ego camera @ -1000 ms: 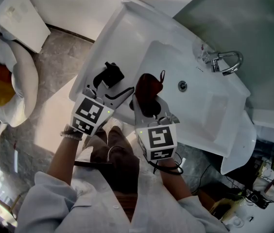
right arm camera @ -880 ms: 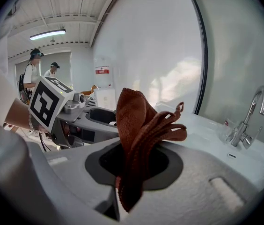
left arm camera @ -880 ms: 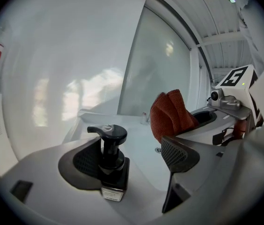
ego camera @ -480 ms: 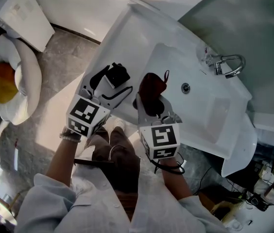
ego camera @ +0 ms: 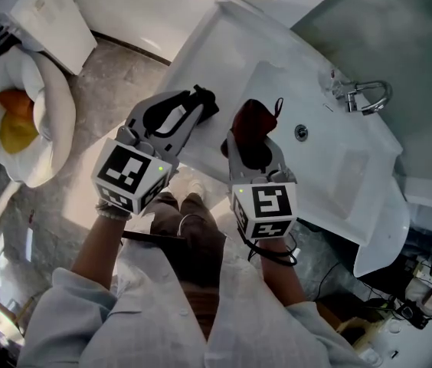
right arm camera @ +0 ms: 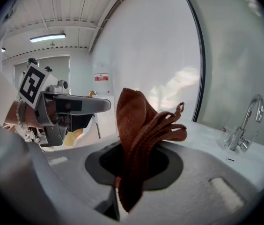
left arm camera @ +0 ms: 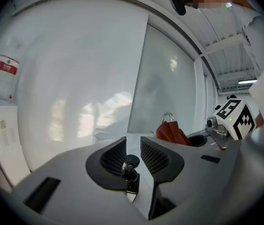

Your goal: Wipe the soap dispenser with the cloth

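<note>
My left gripper has just been closing and is shut on the black soap dispenser, held up off the basin's near corner. In the left gripper view the dispenser's black pump cap on its chrome stem stands between the ribbed pads. To the right, my right gripper is shut on a folded reddish-brown cloth, which sticks up out of the jaws. The cloth sits just right of the dispenser, apart from it. The dispenser's body is hidden.
The white washbasin lies under both grippers, with a chrome tap and a drain farther right. On the floor at left lie a fried-egg cushion and a white box. A wall mirror rises behind the basin.
The left gripper's jaws closed on the black dispenser and raised it from the basin's corner. The right gripper with the cloth stayed about where it was.
</note>
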The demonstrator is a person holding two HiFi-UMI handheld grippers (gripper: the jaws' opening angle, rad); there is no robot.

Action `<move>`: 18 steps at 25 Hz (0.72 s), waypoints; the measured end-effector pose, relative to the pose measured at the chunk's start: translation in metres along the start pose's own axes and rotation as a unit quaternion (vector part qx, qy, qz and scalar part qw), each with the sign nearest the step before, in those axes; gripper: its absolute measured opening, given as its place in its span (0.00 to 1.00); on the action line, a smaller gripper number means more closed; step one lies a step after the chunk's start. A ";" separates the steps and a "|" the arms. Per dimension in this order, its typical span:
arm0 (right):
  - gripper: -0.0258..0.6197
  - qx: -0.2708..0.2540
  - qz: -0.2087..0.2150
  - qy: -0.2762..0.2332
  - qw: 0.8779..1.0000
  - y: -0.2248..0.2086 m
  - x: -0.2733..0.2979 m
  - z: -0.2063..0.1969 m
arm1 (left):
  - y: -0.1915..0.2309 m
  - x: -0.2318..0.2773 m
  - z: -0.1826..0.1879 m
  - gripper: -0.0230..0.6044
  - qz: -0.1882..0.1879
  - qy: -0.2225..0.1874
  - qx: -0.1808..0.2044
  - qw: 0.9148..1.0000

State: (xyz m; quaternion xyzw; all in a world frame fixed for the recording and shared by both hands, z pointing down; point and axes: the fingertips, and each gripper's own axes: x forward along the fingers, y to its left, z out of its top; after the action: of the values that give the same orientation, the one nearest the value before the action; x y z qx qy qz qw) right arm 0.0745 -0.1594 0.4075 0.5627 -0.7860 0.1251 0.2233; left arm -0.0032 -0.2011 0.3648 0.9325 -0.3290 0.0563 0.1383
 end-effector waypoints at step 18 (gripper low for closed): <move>0.17 0.034 -0.030 -0.064 0.997 0.018 -0.028 0.038 | -0.013 -0.030 0.026 0.04 -0.022 -0.024 0.070 0.997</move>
State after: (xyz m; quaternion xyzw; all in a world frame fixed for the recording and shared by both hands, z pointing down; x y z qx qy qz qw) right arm 0.0575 -0.1471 0.3618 0.6002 -0.7768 0.1088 0.1564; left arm -0.0181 -0.1812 0.3313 0.9479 -0.3069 0.0541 0.0659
